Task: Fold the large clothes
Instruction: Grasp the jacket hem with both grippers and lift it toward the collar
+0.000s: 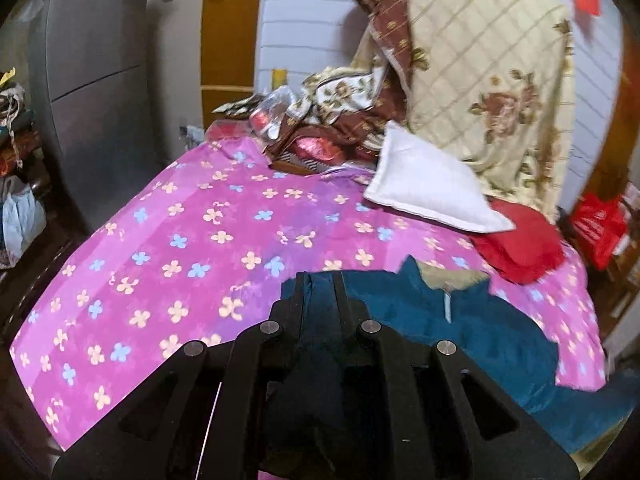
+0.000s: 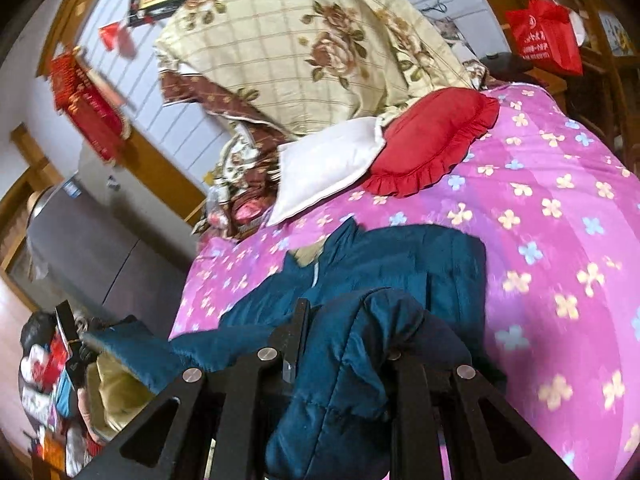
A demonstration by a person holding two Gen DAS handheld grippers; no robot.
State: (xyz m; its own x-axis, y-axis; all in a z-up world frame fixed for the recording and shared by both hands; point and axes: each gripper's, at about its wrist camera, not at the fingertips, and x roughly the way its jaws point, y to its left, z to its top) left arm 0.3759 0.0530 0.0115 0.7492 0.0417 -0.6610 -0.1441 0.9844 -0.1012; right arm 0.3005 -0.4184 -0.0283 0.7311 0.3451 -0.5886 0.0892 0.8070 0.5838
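Teal quilted jacket (image 2: 400, 264) spread partly on the bed's pink floral sheet (image 1: 180, 248), clamped in closed jaws of left gripper (image 1: 319, 280) and right gripper (image 2: 340, 312); best folded by keeping both held edges level and taut.

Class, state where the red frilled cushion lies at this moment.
In the right wrist view the red frilled cushion lies on the pink flowered bedspread, touching the white pillow to its left, below the cream floral blanket.
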